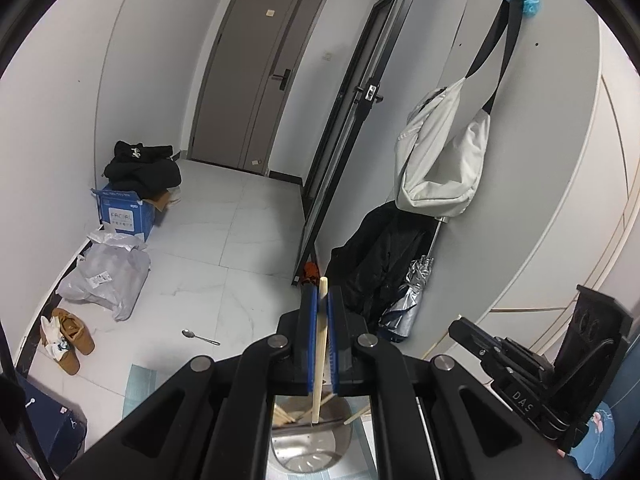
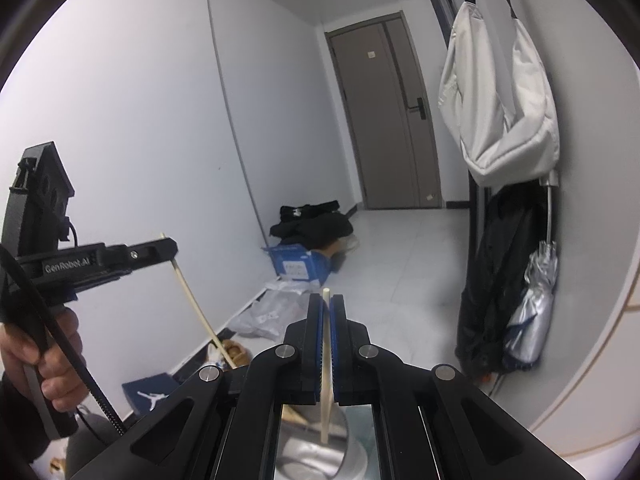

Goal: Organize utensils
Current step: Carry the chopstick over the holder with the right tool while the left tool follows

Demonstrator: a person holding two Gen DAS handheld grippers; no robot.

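My left gripper (image 1: 322, 300) is shut on a pale wooden chopstick (image 1: 320, 344) that hangs down into a perforated steel utensil holder (image 1: 312, 452) below, where more chopsticks lie. My right gripper (image 2: 326, 310) is shut on another pale chopstick (image 2: 325, 380), whose lower end reaches into the same steel holder (image 2: 312, 460). In the right wrist view the left gripper (image 2: 160, 250) shows at the left, held by a hand, with its chopstick (image 2: 192, 304) slanting down. The right gripper's body (image 1: 520, 364) shows at the right of the left wrist view. A metal spoon (image 1: 200, 337) lies on the floor.
White tiled floor (image 1: 224, 248) with a blue box (image 1: 124, 212) under black clothes, plastic bags (image 1: 108, 276) and brown shoes (image 1: 72, 340) along the left wall. A white bag (image 1: 444, 160), dark coat and silver umbrella (image 1: 404, 300) hang on the right wall. A grey door (image 1: 256, 76) is at the far end.
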